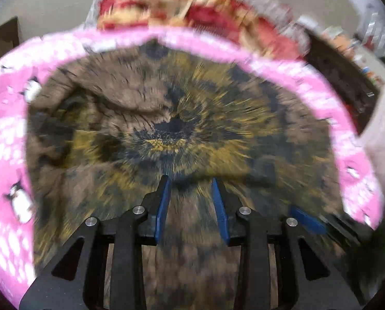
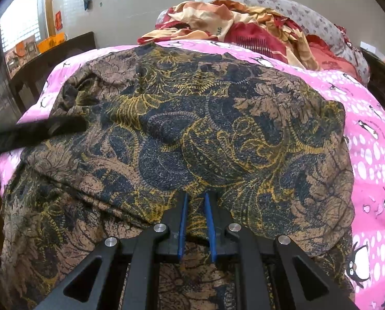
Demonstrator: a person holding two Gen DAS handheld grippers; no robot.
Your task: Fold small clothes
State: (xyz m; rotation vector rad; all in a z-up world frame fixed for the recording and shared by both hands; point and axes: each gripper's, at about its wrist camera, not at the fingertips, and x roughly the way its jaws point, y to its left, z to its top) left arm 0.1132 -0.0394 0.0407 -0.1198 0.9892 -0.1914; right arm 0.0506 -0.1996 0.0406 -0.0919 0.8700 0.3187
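Observation:
A brown, navy and yellow patterned garment (image 2: 192,134) lies spread on a pink penguin-print bedsheet (image 2: 373,155). It also fills the blurred left wrist view (image 1: 179,118). My right gripper (image 2: 195,196) is shut on a fold of the garment at its near edge. My left gripper (image 1: 191,180) has its blue pads (image 1: 164,206) set apart with cloth running between them; the blur hides whether they pinch it. The left gripper shows as a dark bar at the left of the right wrist view (image 2: 37,129), over the garment's left side.
A heap of red and cream bedding (image 2: 244,25) and a grey dotted pillow (image 2: 282,5) lie at the far end of the bed. A dark wooden table (image 2: 50,51) stands at the back left. The pink sheet (image 1: 6,155) rings the garment.

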